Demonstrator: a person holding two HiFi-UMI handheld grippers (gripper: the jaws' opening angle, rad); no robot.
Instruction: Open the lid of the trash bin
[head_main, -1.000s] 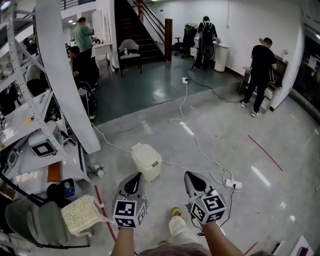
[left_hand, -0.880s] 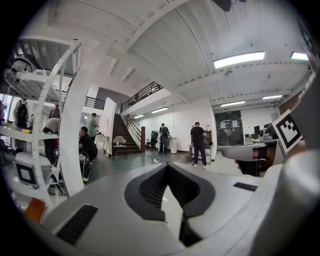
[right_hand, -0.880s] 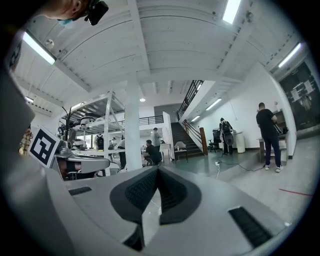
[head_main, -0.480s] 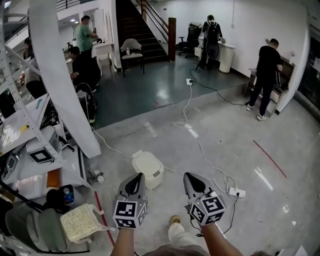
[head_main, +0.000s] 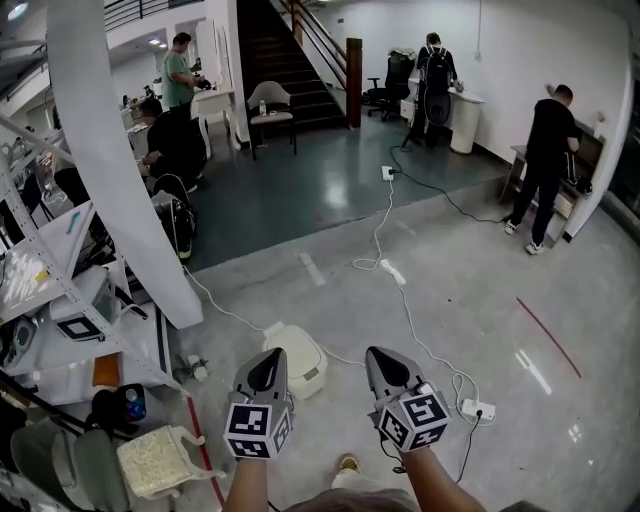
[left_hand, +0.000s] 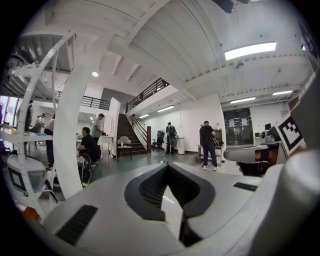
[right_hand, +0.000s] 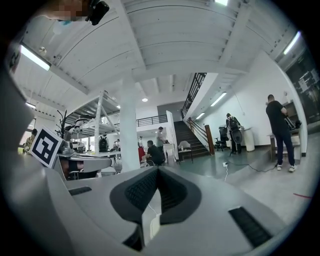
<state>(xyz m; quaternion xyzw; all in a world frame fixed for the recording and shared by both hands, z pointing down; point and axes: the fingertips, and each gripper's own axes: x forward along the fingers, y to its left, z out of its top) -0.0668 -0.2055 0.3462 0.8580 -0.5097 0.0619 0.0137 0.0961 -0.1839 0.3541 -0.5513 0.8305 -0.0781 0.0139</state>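
Both the left tongs (head_main: 268, 354) and the right tongs (head_main: 381, 353) are clenched, tips together with nothing between them, and held level above the floor. The cream trash bin (head_main: 304, 352) stands on the floor with its lid down, just past the left tongs at their 12 o'clock and at 10 o'clock from the right pair. Neither gripper view shows it, as both point across the room. To open it well, I judge one pair should tip steeply down, find the lid's front lip, then lift gently so the bin does not slide.
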